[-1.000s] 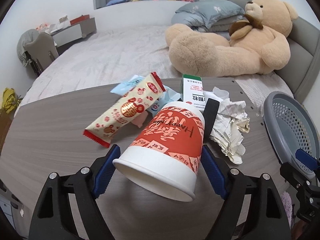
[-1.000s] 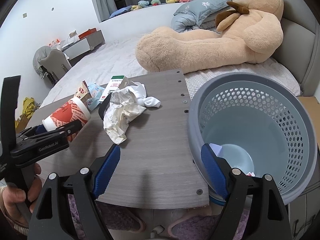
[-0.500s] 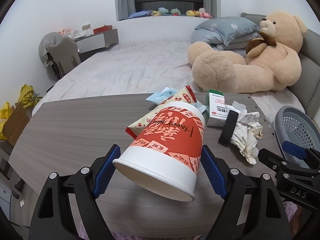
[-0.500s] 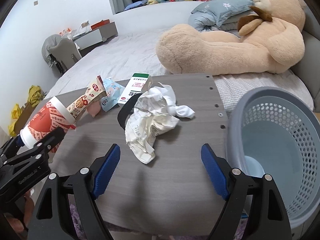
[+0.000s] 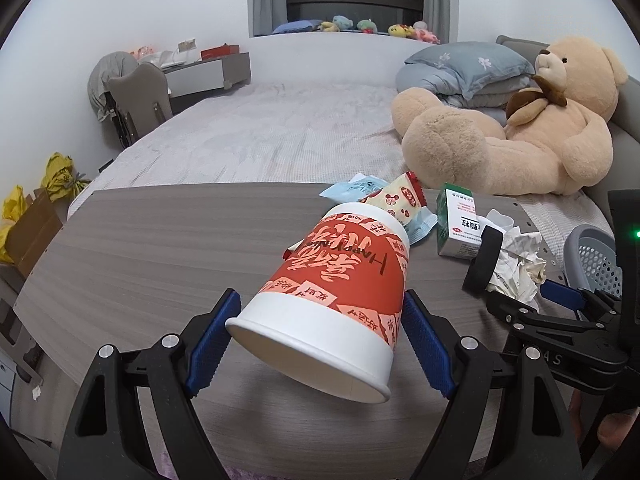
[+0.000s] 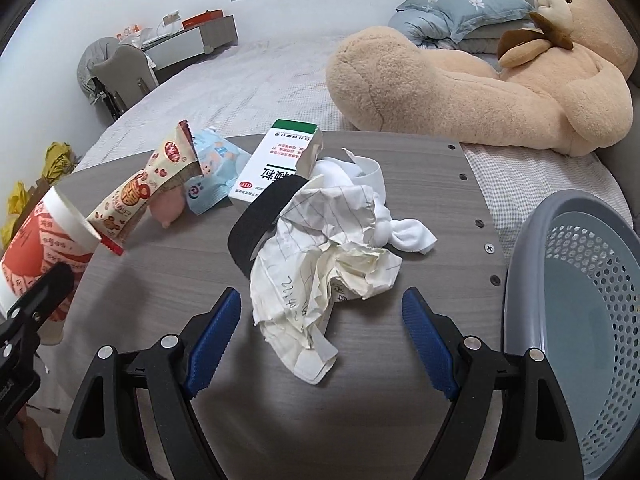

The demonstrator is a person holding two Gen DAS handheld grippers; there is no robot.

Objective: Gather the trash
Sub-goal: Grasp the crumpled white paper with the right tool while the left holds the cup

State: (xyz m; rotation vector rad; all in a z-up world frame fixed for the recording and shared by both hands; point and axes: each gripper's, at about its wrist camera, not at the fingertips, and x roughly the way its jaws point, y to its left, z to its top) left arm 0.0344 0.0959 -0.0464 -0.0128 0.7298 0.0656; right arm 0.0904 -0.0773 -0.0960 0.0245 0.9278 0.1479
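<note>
My left gripper (image 5: 320, 336) is shut on a red and white paper cup (image 5: 340, 292), held tilted above the grey table (image 5: 140, 248); the cup also shows in the right wrist view (image 6: 44, 240). My right gripper (image 6: 320, 332) is open and empty, its fingers on either side of the near end of a crumpled paper wad (image 6: 328, 264). Beyond the wad lie a black strip (image 6: 260, 216), a white cloth (image 6: 404, 232), a green and white medicine box (image 6: 276, 164), a blue packet (image 6: 212, 176) and a red-patterned snack wrapper (image 6: 148, 188). A grey mesh basket (image 6: 568, 320) stands at the right.
A bed with a large teddy bear (image 6: 480, 76) and pillows (image 6: 460, 16) lies just behind the table. A chair and desk (image 5: 160, 80) stand at the far left wall. Yellow bags (image 5: 60, 176) sit on the floor at the left. The table's right edge (image 6: 488, 248) borders the basket.
My left gripper has lifted and pulled back with the cup, so the trash pile looks farther away. My right gripper has swung left from the basket to the crumpled paper.
</note>
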